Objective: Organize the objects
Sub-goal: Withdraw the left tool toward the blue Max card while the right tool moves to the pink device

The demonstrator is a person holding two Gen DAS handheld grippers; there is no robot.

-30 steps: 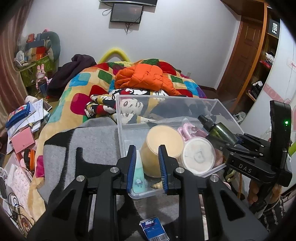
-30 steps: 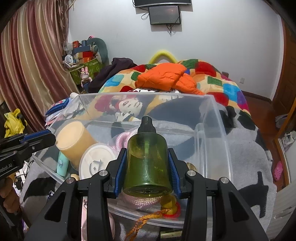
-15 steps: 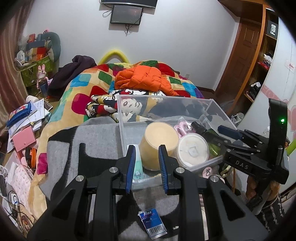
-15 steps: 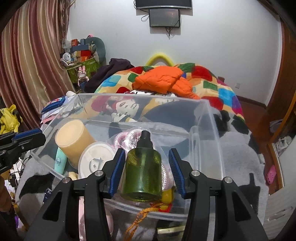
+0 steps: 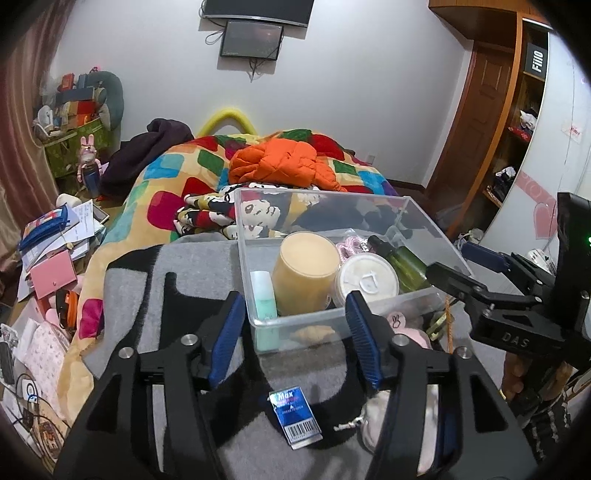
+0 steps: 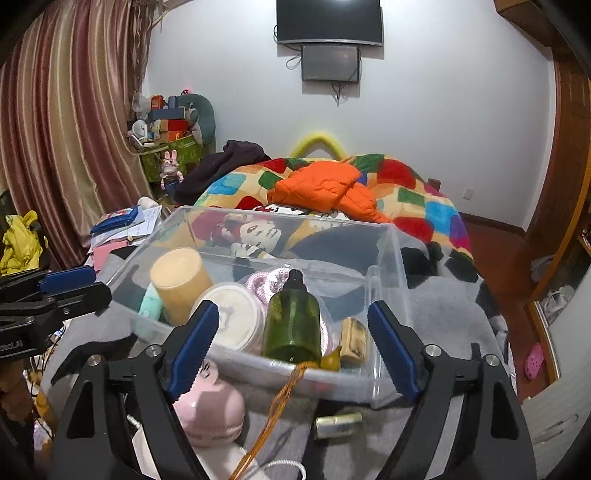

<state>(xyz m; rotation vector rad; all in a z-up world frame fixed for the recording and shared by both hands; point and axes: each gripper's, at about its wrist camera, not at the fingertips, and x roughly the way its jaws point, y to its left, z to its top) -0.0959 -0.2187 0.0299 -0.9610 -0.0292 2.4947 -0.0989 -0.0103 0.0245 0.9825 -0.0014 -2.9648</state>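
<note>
Surface: a grey and black fleece blanket [image 5: 147, 280] is covering the near end of the bed, with a patchwork quilt of coloured squares [image 6: 417, 199] lying beyond it.
Landmark: a clear rectangular plastic storage box [image 6: 384, 236] is sitting on the grey blanket.
Inside the box: a dark green plastic spray bottle [image 6: 293, 325] is lying on its side near the front wall, beside a white round lidded tub [image 6: 236, 317], a tall cream cylinder jar [image 6: 181, 284], a mint tube [image 5: 264, 295] and a pink coiled cord [image 6: 264, 282].
Left tool [image 5: 293, 343]: its blue-padded jaws have just been opening and are standing spread in front of the box, with nothing between them.
Right tool [image 6: 293, 341]: its jaws have just been opening and are standing wide; the green bottle is lying loose between the pads, untouched.
In front of the box: a small blue barcode packet [image 5: 295, 417], a pink rounded pouch [image 6: 210, 410] and an orange cord [image 6: 280, 402] are lying on the blanket.
Behind the box: an orange puffer jacket [image 6: 325, 188] is resting on the quilt.
Room: a white wall is carrying a dark wall screen [image 6: 328, 22]; striped curtains [image 6: 66, 122] are hanging left of the box, a wooden door [image 5: 480, 122] is standing right of it.
</note>
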